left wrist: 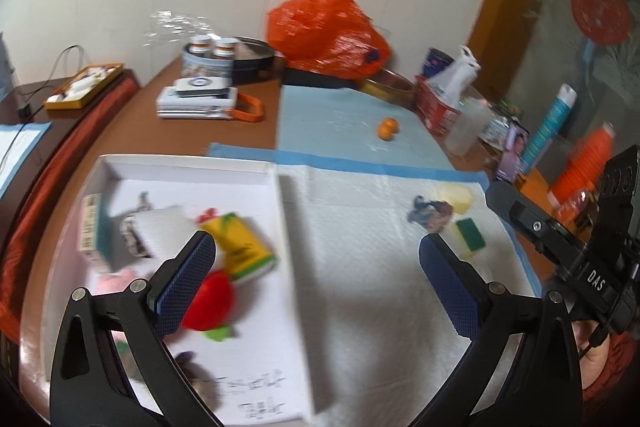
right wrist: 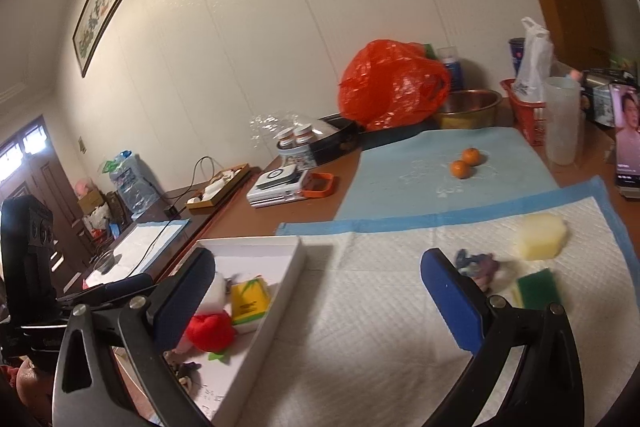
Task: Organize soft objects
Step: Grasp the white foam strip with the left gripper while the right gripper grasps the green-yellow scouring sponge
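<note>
A white box lid (left wrist: 192, 163) (right wrist: 294, 263) lies on the left of a white padded mat (left wrist: 360, 267) (right wrist: 360, 307). It holds a red plush (left wrist: 212, 301) (right wrist: 210, 331), a yellow tissue pack (left wrist: 240, 247) (right wrist: 249, 297), a white sponge (left wrist: 160, 231) and other small items. On the mat's right lie a bluish crumpled cloth (left wrist: 432, 213) (right wrist: 476, 265), a pale yellow sponge (left wrist: 454, 197) (right wrist: 540, 237) and a green scouring sponge (left wrist: 470, 233) (right wrist: 538, 287). My left gripper (left wrist: 316, 267) is open above the box edge. My right gripper (right wrist: 320, 287) is open above the mat, nothing between its fingers.
Two small oranges (left wrist: 388, 127) (right wrist: 465, 163) sit on a blue mat behind. Further back are an orange plastic bag (left wrist: 326, 35) (right wrist: 392, 85), a metal bowl (right wrist: 468, 107), a red basket (right wrist: 528, 115), a translucent cup (right wrist: 562, 119), a tin with jars (left wrist: 208, 61) and stacked boxes (left wrist: 198, 101). A phone (right wrist: 628, 135) stands at right.
</note>
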Demonstrator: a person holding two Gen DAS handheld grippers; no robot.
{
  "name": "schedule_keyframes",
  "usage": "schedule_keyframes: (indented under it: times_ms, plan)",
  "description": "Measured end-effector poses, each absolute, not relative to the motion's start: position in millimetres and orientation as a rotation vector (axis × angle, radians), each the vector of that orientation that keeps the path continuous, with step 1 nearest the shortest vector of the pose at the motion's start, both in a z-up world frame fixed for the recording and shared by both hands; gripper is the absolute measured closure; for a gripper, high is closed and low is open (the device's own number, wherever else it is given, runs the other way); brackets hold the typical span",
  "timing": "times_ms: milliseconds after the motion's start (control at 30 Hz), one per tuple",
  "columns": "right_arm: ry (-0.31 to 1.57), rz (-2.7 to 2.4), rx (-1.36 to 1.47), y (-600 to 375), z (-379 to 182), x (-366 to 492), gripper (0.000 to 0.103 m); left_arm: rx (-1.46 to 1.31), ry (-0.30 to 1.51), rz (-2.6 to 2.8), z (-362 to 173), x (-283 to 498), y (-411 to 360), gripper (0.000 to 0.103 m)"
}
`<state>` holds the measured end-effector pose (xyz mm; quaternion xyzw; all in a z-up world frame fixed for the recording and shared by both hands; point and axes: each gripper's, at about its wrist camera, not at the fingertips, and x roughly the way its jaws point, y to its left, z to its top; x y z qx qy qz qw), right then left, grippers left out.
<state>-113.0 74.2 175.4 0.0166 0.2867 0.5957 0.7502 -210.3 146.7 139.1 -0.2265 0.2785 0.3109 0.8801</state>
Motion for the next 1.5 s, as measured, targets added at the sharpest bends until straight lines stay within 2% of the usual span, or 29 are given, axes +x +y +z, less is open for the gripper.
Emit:
schedule_keyframes:
  times_ms: [200, 500, 833, 867, 900, 933, 1200, 1500]
  plan:
    - [0.659, 1.222, 0.078, 44, 165, -75, 0.000, -0.365, 0.677, 0.474, 119, -144, 120, 0.000]
    - [0.721, 1.023, 0.154, -23, 141, -10, 0.000, -0.223, 0.844, 0.244, 58, -43, 98, 0.000]
    - [0.755, 0.849, 0.240, -81, 128, 33, 0.000, -0.187, 0.964, 0.191, 21, 16, 100, 0.000]
    - [0.761, 0.844, 0.238, -82, 127, 34, 0.000, -0.171, 0.962, 0.191, 20, 21, 97, 0.001]
    - [0.766, 0.843, 0.236, -83, 125, 35, 0.000, -0.156, 0.967, 0.190, 18, 25, 95, 0.012]
    - [0.772, 0.843, 0.234, -83, 124, 35, 0.000, -0.143, 0.981, 0.191, 15, 28, 94, 0.030]
    - [0.798, 0.914, 0.109, -38, 110, 37, 0.000, -0.161, 0.949, 0.254, 23, -6, 93, 0.033]
    - [0.836, 1.007, -0.351, 56, 75, 5, 0.001, -0.326, 0.831, 0.385, 62, -68, 117, 0.033]
